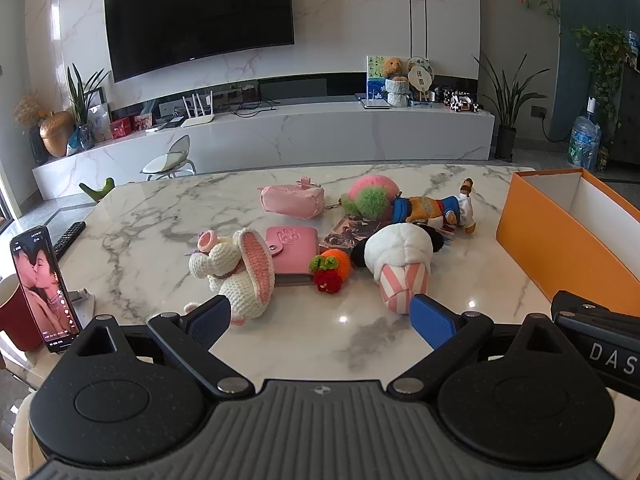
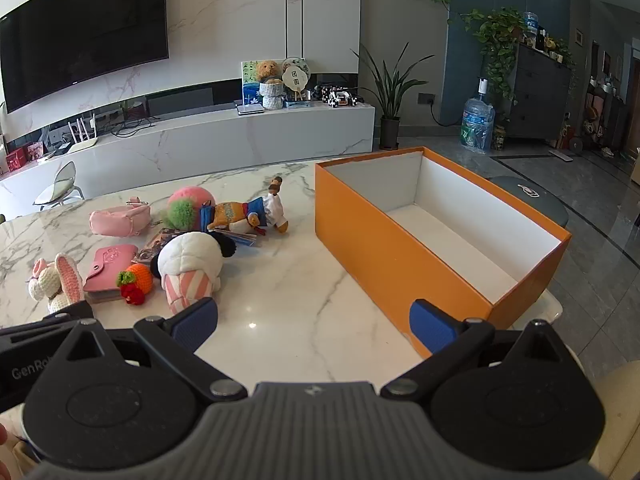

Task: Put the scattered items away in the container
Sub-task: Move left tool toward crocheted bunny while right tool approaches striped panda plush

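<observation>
Several soft items lie in a cluster on the marble table: a white crocheted rabbit, a pink wallet, a crocheted orange and strawberry, a white plush with a pink striped base, a pink pouch, a pink and green fuzzy ball and a blue-clad doll. The orange box stands open with a bare white inside. My left gripper is open just short of the cluster. My right gripper is open over bare table beside the box's near corner.
A phone stands propped at the table's left edge beside a red cup and a remote. A booklet lies under the toys. Beyond the table are a chair and a TV console.
</observation>
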Motion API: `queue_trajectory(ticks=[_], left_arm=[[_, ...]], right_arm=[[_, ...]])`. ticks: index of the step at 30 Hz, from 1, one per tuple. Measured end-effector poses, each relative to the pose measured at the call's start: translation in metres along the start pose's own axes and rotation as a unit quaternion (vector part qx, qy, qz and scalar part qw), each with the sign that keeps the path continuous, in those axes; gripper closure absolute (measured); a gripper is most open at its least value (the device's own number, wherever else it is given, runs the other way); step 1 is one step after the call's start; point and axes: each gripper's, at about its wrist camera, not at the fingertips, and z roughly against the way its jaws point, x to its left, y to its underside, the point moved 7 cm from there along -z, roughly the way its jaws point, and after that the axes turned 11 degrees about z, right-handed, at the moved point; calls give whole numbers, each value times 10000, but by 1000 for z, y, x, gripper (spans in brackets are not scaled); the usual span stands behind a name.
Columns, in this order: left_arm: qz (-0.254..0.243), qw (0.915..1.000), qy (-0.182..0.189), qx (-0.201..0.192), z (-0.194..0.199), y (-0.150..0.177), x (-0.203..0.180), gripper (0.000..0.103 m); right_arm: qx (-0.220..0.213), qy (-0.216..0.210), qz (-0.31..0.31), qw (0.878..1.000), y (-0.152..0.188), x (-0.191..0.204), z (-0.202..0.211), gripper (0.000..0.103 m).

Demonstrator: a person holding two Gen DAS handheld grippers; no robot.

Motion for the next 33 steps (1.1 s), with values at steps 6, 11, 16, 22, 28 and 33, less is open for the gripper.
queue_trajectory(ticks=[6,11,16,22,28,33], left_arm=[[-31,10000,5,14,-1,1,-2,0],[-75,10000,13,38,-3,1,-4,0],[-68,9999,11,94,-5,3,-4,0],[-66,9998,14,176,-10,4,-3,0],[-90,9996,30,254,-18,5,-5,0],[-90,9994,41,324,-25,4,-7,0]], right_arm=[[-4,-7,-26,10000,0,0,1,0],[25,-6,-38,10000,2,0,-1,0],[56,-4,-26,10000,3,0,-3,0],[108,-31,-46,9999,4,1,-7,0],[168,-32,-59,9998,5,1,-14,0],[216,-2,-47,9998,5,2,-20,0]])
